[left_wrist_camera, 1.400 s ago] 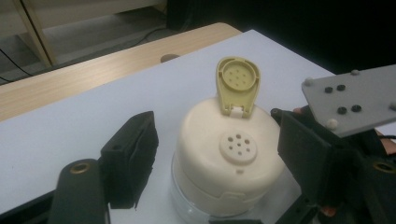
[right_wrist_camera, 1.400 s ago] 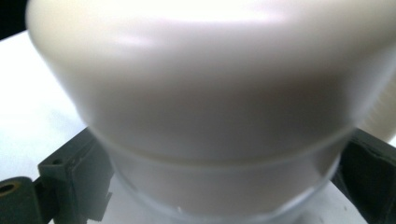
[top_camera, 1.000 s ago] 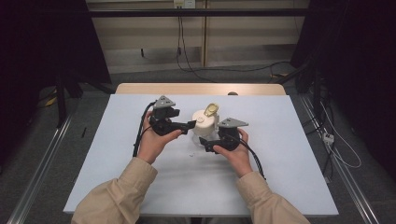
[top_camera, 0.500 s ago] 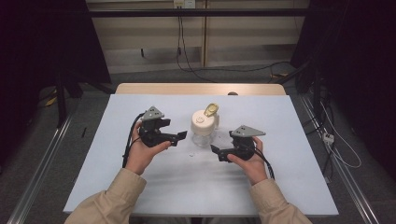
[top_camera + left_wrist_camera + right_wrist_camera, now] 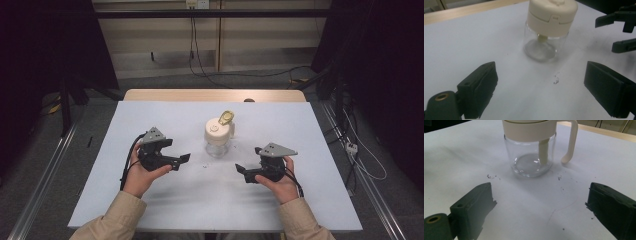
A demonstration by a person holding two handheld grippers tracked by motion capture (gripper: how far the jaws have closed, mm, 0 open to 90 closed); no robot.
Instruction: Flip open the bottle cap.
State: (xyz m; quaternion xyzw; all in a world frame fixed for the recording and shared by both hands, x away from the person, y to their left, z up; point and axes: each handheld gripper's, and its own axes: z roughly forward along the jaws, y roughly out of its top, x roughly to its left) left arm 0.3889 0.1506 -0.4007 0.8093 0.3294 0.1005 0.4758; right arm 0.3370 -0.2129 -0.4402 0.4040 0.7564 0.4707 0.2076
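High view overhead; gripper views share jar (image 5: 548,30)

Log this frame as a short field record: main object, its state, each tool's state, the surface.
object: glass jar with cream lid and side handle
jar state: upright, looks empty, a cream tube inside
left tool: open, holding nothing, left of the jar
right tool: open, holding nothing, right of the jar
contact: neither tool touches the jar
surface: white table, a few dark specks near the jar
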